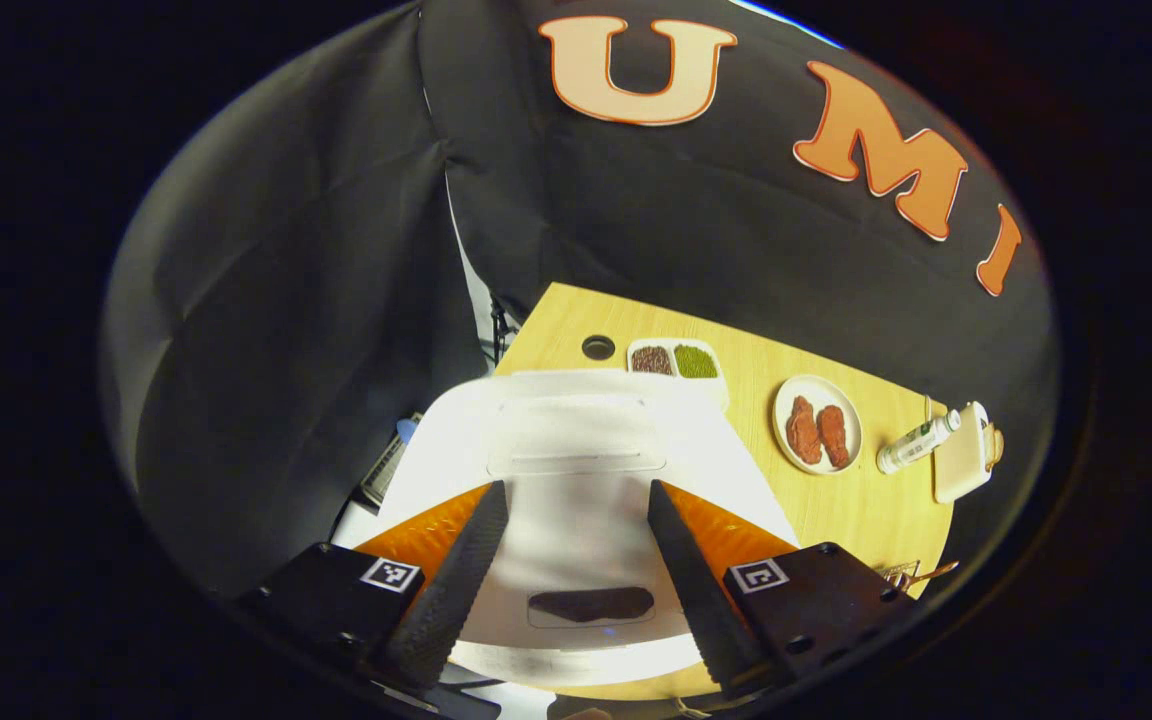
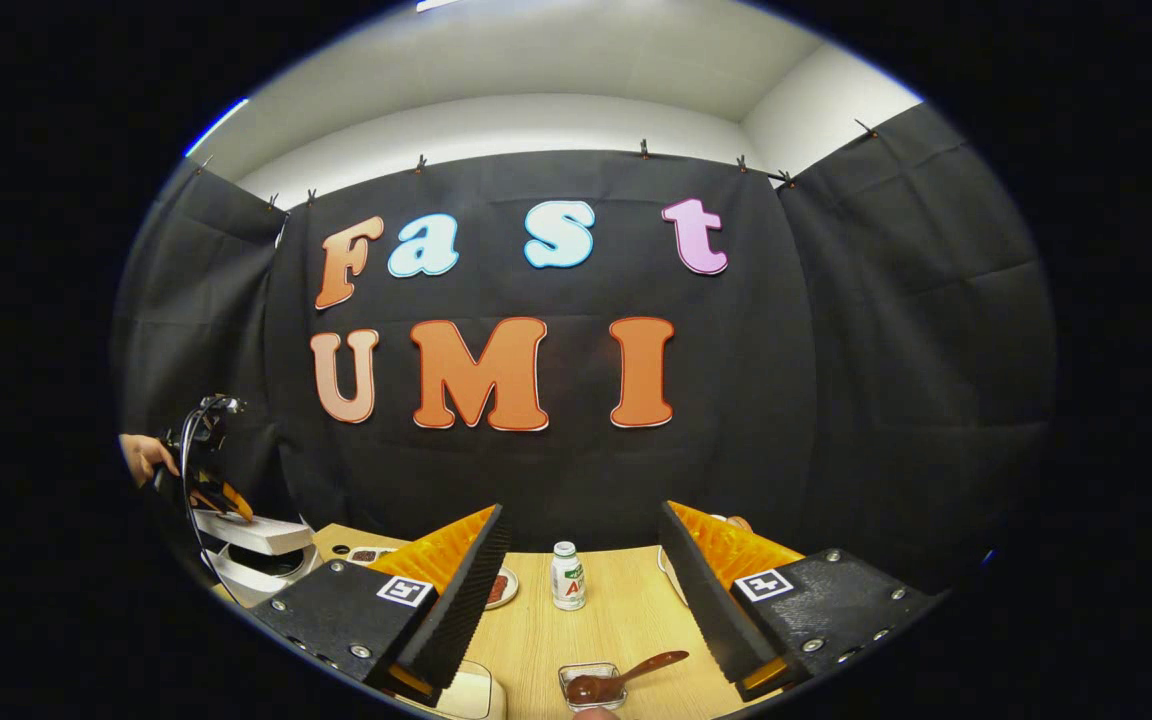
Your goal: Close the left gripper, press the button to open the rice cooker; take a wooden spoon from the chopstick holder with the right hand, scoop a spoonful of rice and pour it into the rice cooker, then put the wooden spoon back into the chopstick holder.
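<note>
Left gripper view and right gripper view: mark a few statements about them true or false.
1. The left gripper holds its fingers apart over the white rice cooker. True.
2. The plate carries two reddish pieces. True.
3. Both halves of the divided dish hold green filling. False: one half is brown, the other green.
4. The right gripper is shut on the wooden spoon. False: its fingers stand apart, and the spoon rests with its bowl in a small clear container on the table.
</note>
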